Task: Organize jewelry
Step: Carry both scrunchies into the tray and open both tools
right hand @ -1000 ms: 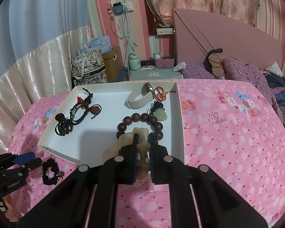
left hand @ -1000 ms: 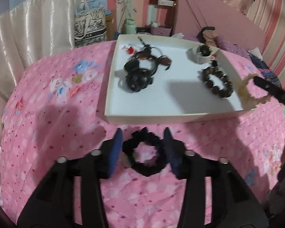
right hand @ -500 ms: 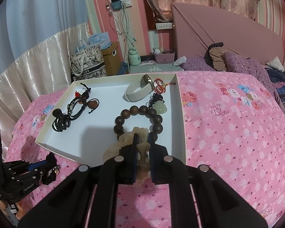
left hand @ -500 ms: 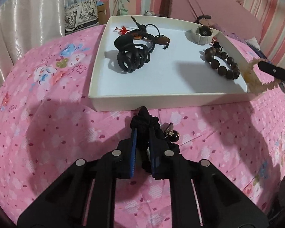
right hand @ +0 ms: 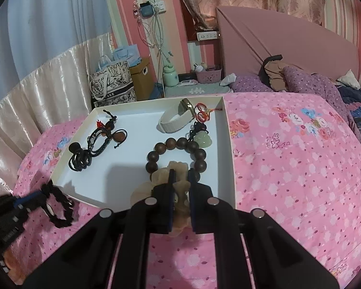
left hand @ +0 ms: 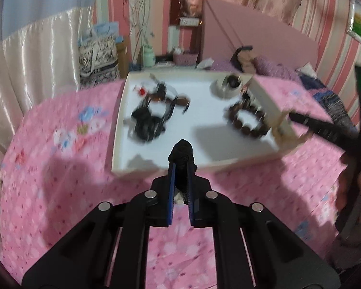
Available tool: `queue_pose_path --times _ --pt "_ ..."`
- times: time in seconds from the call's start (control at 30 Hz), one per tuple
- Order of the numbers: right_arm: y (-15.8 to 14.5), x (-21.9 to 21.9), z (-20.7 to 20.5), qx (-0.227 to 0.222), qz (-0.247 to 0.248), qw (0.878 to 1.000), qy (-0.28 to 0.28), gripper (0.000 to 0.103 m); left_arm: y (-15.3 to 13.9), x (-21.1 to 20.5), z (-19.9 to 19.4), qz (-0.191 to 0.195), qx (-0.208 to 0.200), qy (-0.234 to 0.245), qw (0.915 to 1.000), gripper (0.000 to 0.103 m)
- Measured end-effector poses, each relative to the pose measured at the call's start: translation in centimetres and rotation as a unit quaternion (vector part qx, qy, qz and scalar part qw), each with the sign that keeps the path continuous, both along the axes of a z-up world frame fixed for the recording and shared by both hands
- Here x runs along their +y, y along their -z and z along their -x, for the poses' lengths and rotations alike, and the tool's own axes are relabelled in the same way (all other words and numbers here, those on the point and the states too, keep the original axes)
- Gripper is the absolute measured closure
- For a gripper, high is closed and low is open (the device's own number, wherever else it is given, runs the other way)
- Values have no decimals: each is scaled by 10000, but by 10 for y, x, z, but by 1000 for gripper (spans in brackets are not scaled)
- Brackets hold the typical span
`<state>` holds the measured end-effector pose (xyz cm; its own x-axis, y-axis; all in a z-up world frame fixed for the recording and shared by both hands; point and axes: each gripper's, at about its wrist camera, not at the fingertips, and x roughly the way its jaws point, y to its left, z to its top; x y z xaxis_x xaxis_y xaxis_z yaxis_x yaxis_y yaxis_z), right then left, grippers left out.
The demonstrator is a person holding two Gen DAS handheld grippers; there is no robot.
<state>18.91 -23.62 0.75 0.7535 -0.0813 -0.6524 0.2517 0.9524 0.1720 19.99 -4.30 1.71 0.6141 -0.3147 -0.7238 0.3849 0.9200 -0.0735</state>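
left gripper point(left hand: 180, 168) pinches a black bracelet point(left hand: 183, 151) just off the white tray point(left hand: 122, 130) near edge. right gripper point(right hand: 180, 180) clamps a pale stone bracelet point(right hand: 178, 187) over the tray's near rim, touching the dark wooden beads point(right hand: 178, 144); corded pendants point(right hand: 93, 144) lie apart, leftward.

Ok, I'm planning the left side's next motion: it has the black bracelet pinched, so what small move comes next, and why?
Probably carry it forward over the near wall of the white tray and lower it onto bare floor. The left gripper is shut on the black bracelet, which hangs lifted above the pink bedspread, short of the tray. Open space lies between the black cord pile and the wooden bead bracelet.
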Motion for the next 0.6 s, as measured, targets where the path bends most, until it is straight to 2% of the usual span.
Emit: queue_pose_path --times 0.13,0.33,0.6 --pt "3 0 -2 30 0 10000 7 93 -9 -7 -19 219 45 18 9997 96" --pt "10 -2 -8 115 76 9999 89 93 17 -10 -51 216 330 -243 9989 96" --pt "27 0 -16 264 154 9994 153 93 46 -3 -66 -104 285 -590 9978 96"
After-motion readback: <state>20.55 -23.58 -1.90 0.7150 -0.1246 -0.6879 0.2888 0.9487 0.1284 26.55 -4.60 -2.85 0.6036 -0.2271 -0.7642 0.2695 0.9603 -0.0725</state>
